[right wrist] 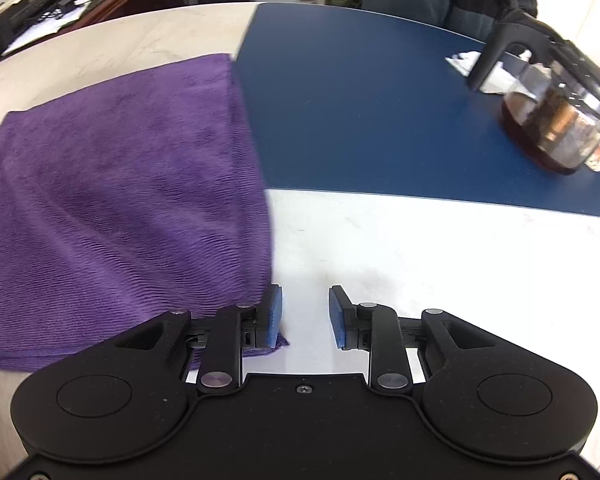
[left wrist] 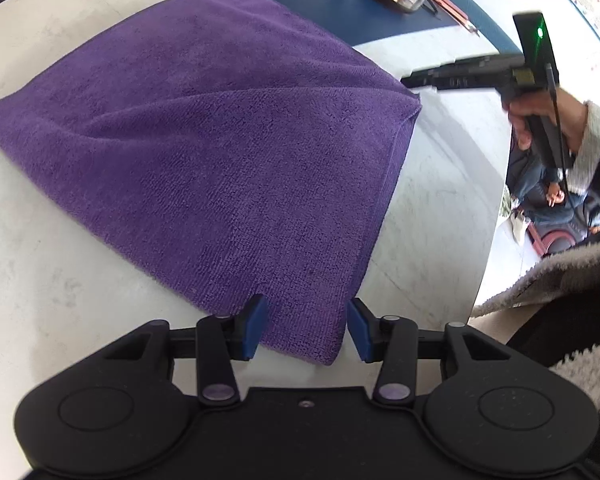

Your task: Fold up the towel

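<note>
Over the near corner of the purple towel (left wrist: 204,152), the left gripper (left wrist: 307,326) hangs with its jaws parted, and the corner of the cloth lies in the gap between the two blue pads; whether either pad touches the cloth I cannot tell. The towel lies folded and flat on the pale counter (left wrist: 52,280), spreading away from the jaws to its far edge, which meets a blue part of the counter. Beside the towel's right corner, in the left wrist view, the right gripper (left wrist: 410,80) is held in a hand (left wrist: 540,120) just above the counter.

In the right wrist view, the right gripper (right wrist: 305,316) has its jaws open with bare counter (right wrist: 420,248) between them. The towel (right wrist: 120,184) lies left of that gap; its near right corner lies at the left pad, hard against it as far as can be seen. Well to the right of the towel, a glass coffee carafe (right wrist: 556,120) with a black handle stands on the blue surface.
</note>
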The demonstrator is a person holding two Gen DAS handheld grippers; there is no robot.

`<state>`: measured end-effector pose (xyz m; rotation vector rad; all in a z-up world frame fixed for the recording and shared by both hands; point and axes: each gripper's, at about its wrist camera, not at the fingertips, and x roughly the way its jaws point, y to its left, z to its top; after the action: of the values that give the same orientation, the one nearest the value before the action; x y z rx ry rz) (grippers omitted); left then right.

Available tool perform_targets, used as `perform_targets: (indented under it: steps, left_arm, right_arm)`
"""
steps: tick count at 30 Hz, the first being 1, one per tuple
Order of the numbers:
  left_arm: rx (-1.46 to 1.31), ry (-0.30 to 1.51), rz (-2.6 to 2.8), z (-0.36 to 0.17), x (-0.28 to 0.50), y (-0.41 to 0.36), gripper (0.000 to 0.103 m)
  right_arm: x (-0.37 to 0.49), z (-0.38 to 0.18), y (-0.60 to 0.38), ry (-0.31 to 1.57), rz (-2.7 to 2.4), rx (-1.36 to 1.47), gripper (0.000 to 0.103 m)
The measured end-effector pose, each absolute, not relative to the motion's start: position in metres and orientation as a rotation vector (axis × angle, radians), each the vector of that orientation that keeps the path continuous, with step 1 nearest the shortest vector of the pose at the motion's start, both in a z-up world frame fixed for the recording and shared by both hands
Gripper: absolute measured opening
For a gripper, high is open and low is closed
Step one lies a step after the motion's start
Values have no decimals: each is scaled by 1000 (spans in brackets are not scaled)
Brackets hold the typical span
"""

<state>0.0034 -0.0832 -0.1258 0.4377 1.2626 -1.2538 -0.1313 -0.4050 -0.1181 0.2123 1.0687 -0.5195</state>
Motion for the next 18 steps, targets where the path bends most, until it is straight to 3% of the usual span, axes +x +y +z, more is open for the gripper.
perform_targets:
  steps: [9, 18]
  left_arm:
    - [469, 1311, -1163, -123, 5, -78, 42]
    - [338, 1303, -939, -99, -10, -65, 43]
  right_arm:
    - [-77, -84, -431, 981, -318, 67, 30]
    - [-51, -81, -445, 948, -88, 112, 30]
